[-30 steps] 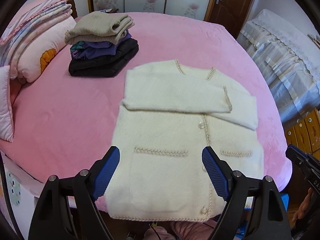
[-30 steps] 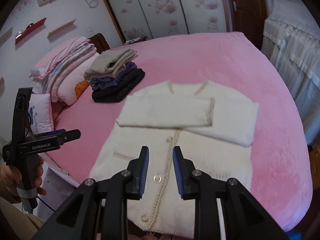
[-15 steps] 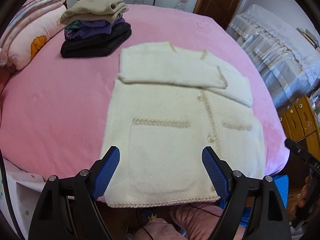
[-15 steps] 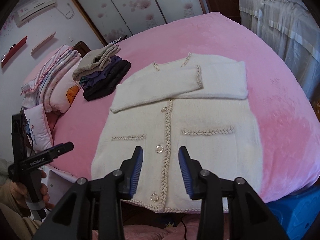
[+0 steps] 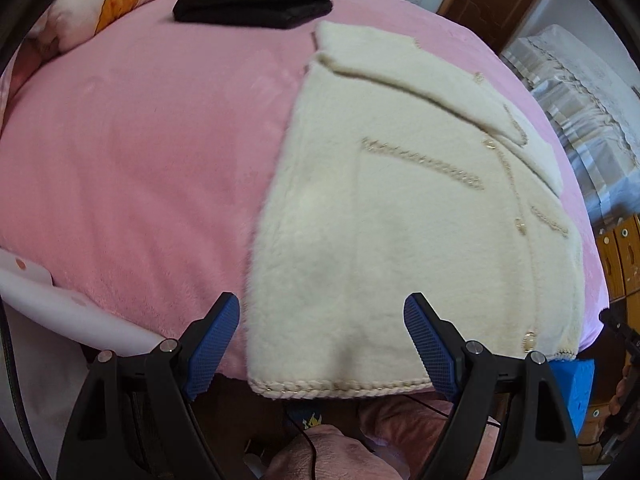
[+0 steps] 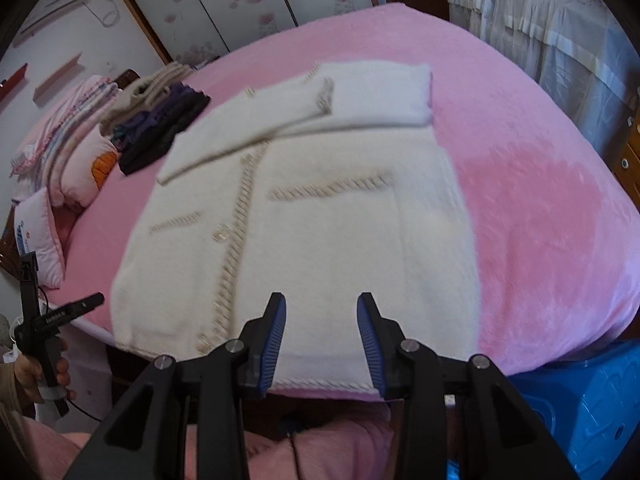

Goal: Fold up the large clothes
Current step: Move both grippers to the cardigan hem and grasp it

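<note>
Reaching toward the hem, we hold one tool in each hand above the near edge of the cardigan [image 5: 400,216], which lies flat and face up on the pink bed [image 5: 140,160]. Both sleeves are already crossed over its chest, so we judge the next move is to take the hem at two spots and carry it up toward the collar. That is why the left tool [image 5: 322,344] sits spread wide over the cardigan's near left corner with nothing between its pads, while the right tool [image 6: 321,340], its jaws having just opened to a partway gap, hovers empty over the cardigan's near right part. Beyond the cardigan's far left corner sits a stack of folded clothes [image 6: 160,128], likely kept there so finished pieces stay out of the way.

We count one cardigan, two tools, two braided pocket trims, one stack and, left of the stack, at least two pillows [image 6: 80,168].
</note>
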`<action>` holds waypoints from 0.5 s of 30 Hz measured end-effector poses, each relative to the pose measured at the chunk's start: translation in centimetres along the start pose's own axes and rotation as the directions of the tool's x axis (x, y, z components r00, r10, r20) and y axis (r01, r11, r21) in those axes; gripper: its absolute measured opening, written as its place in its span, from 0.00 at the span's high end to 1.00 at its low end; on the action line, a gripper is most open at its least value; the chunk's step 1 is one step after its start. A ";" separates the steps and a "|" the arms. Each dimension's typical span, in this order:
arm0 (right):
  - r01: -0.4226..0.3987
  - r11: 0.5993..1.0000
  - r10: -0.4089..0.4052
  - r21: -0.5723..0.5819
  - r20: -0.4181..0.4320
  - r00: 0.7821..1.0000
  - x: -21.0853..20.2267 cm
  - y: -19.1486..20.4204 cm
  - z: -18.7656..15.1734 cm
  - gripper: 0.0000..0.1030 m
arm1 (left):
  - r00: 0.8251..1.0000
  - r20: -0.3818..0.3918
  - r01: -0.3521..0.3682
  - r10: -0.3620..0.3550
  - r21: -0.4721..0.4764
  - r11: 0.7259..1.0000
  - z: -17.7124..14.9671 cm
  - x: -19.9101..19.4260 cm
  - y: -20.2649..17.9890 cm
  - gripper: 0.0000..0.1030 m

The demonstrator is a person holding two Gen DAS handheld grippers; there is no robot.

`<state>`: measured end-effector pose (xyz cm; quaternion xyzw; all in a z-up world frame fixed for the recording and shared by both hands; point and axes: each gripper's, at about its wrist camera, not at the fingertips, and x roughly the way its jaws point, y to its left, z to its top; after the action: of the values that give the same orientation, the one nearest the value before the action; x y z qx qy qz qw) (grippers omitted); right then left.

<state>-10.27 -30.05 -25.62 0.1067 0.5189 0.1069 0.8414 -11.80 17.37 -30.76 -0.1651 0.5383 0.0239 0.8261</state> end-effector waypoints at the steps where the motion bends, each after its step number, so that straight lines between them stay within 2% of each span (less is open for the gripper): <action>1: 0.012 1.000 -0.012 0.014 -0.012 1.000 0.2 -0.9 -0.3 0.64 | 1.000 -0.004 -0.003 0.003 -0.011 1.000 -0.2 0.5 0.5 0.19; 5: 0.056 0.997 -0.054 0.050 -0.033 0.998 0.7 -3.8 -0.9 0.62 | 0.999 -0.029 0.022 -0.024 -0.064 0.998 -0.7 2.1 2.1 0.19; 11: 0.115 0.992 -0.110 0.045 -0.090 0.990 2.3 -6.9 -1.6 0.61 | 0.998 -0.054 0.031 -0.033 -0.050 0.998 -1.7 3.6 2.3 0.19; 15: 0.114 0.992 -0.107 0.053 -0.126 0.986 3.5 -8.4 -2.5 0.61 | 0.998 -0.062 0.028 -0.031 -0.048 0.998 -2.1 4.3 2.2 0.19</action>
<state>-10.40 -36.91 -32.15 0.0962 0.5779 0.0510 0.8088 -12.35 18.18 -35.96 -0.1932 0.5608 0.0190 0.8049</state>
